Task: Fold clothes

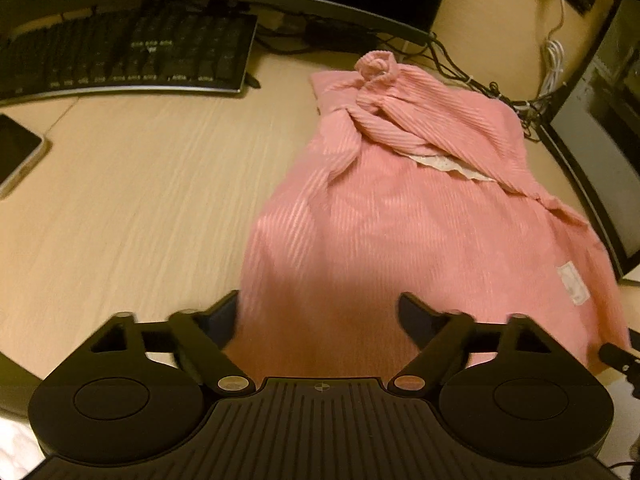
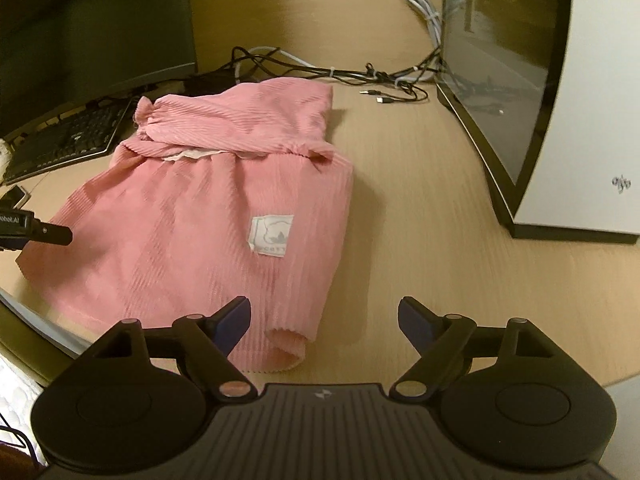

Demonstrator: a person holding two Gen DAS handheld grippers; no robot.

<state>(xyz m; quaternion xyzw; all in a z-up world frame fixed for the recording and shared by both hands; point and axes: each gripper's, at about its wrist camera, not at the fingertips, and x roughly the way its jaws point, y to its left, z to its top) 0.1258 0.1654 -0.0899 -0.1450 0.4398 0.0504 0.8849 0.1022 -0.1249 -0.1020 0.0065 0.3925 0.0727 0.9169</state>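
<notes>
Pink ribbed garment lying on the tabletop, both grippers hovering with fingers apart.

In the left wrist view, the pink ribbed garment (image 1: 400, 208) is lying right of centre on the pale wood tabletop (image 1: 140, 184), its near hem running between the spread fingers (image 1: 224, 316) of the left gripper (image 1: 320, 312), which are not pressing on it; a keyboard (image 1: 128, 56) is sitting at upper left and a phone (image 1: 16, 152) at the left edge. In the right wrist view, the garment (image 2: 192, 208) is lying left of centre, a white label (image 2: 270, 236) showing on it, and the right gripper (image 2: 324, 316) is holding its fingers (image 2: 416, 316) wide apart, the left one over the near hem, the right one over bare tabletop (image 2: 420, 208). A white computer case (image 2: 580, 120) is standing at right, cables (image 2: 360, 76) beyond.
</notes>
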